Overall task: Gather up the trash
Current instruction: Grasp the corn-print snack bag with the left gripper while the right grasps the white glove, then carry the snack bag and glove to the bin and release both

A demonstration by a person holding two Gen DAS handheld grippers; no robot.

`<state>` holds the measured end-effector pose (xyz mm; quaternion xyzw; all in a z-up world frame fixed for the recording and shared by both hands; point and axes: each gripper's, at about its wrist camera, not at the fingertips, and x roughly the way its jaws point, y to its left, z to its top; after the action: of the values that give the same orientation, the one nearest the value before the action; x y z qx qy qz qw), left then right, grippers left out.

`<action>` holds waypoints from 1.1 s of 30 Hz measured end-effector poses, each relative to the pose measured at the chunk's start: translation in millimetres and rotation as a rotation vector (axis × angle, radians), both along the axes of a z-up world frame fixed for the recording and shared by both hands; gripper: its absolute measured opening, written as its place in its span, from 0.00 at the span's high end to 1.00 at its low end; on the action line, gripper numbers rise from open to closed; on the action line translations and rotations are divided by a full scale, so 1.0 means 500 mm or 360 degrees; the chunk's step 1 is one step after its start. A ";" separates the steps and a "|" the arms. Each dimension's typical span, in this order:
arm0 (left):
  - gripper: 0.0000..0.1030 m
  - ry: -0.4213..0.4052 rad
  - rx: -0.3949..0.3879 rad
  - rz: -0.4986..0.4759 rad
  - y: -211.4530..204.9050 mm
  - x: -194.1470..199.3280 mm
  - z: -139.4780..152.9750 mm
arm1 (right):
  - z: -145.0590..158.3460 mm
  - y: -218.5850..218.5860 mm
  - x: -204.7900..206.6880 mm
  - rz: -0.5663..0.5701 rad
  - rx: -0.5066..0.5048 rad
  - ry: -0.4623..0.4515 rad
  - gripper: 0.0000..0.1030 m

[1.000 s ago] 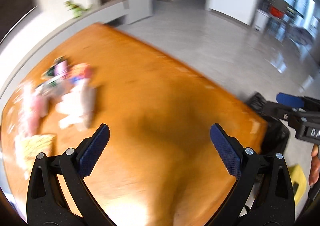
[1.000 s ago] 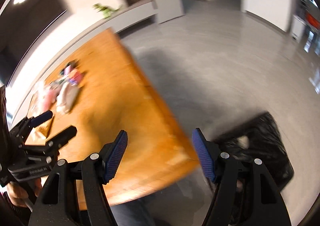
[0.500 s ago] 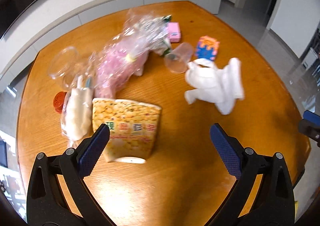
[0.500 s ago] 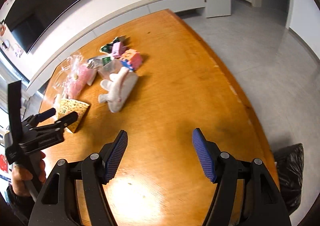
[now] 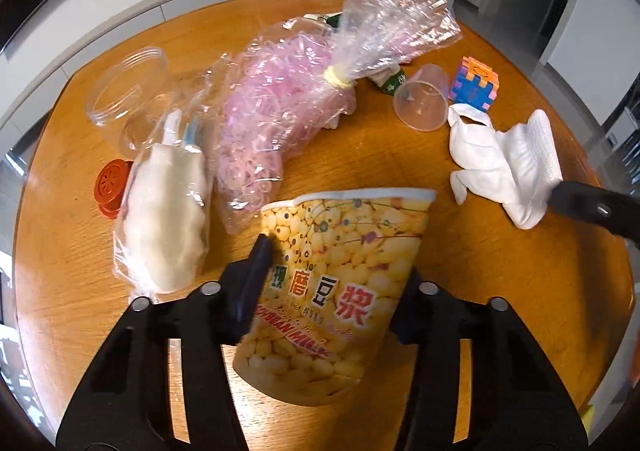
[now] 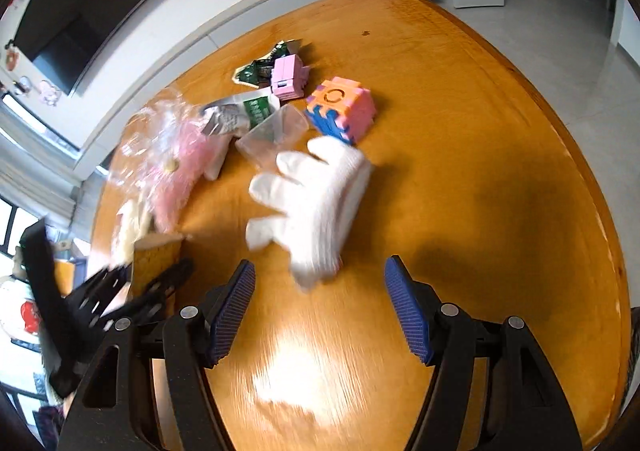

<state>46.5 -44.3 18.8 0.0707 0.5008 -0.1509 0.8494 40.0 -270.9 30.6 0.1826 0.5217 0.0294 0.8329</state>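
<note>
My left gripper (image 5: 332, 275) is shut on a yellow soybean-milk paper cup (image 5: 332, 279), its fingers on either side of the cup's middle; the cup also shows in the right wrist view (image 6: 154, 259). My right gripper (image 6: 320, 311) is open and empty, just in front of a white glove (image 6: 316, 195) that lies on the wooden table (image 6: 480, 179). The glove also shows in the left wrist view (image 5: 504, 171), with a finger of the right gripper touching its edge.
On the table lie a clear bag of pink rubber bands (image 5: 276, 107), a bag of white stuff (image 5: 164, 211), a clear jar (image 5: 128, 91), an orange lid (image 5: 112, 187), a clear cup (image 5: 420, 99), a foam cube (image 6: 342, 107), a pink block (image 6: 288, 77) and wrappers (image 6: 256, 71).
Both grippers swung from the floor and black trash bag back over the table. My left gripper closed on the paper cup. My right gripper came close to the white glove.
</note>
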 end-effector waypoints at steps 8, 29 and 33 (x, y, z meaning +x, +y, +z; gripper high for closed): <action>0.73 0.0036 -0.0204 0.0048 0.080 0.005 0.021 | -0.031 0.028 0.018 0.0036 -0.0137 0.0046 0.88; 0.74 -0.0088 -0.0234 -0.0463 -0.215 -0.201 0.120 | 0.063 -0.209 -0.318 -0.0261 -0.0101 -0.0170 0.88; 0.74 -0.0085 -0.0235 -0.0623 -0.330 -0.255 0.121 | 0.064 -0.283 -0.405 -0.0399 -0.0106 -0.0182 0.88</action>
<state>-80.8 -209.1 79.1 0.1082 0.4425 -0.3473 0.8197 -162.4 -412.2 62.8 0.2168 0.4472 -0.0820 0.8639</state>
